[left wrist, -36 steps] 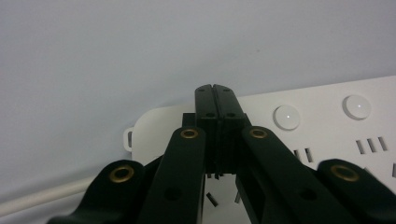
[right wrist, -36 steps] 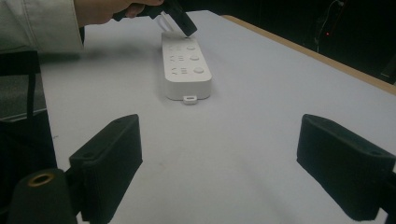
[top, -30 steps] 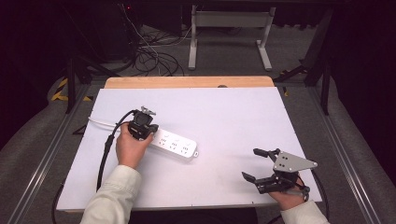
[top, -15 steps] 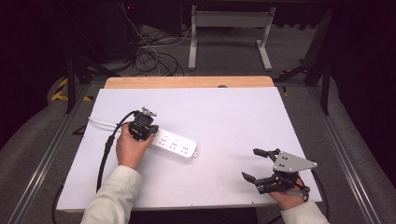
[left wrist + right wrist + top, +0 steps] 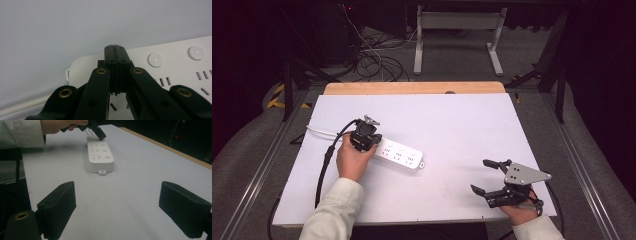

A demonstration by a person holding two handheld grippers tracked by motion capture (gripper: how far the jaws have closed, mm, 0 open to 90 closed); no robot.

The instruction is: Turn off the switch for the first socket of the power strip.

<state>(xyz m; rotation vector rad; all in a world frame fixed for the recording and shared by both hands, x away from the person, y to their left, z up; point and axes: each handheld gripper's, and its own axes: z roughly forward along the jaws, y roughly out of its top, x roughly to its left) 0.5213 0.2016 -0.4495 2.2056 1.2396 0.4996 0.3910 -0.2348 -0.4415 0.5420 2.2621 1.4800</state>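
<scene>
White power strip is lying on the white table, left of centre, angled so that its far end is pointing toward the left edge and its near end, with a small hanging tab, is pointing toward the middle. Its white cord is running off from the far end toward the table's left side. In the right gripper view the strip is showing three round buttons along one side and rows of sockets beside them.

The left gripper is being held in the person's left hand at the cord end of the strip, with a black cable looping down from it toward the near edge. In the left gripper view its jaws are pressing flat together with nothing between them, and the tips are sitting over the strip's top face near its rounded end; whether they are touching the plastic I cannot tell.

The right gripper is resting near the table's front right corner, well apart from the strip, in the person's right hand. Its jaws are standing wide apart and empty, with the grey three-cornered plate on top facing up
</scene>
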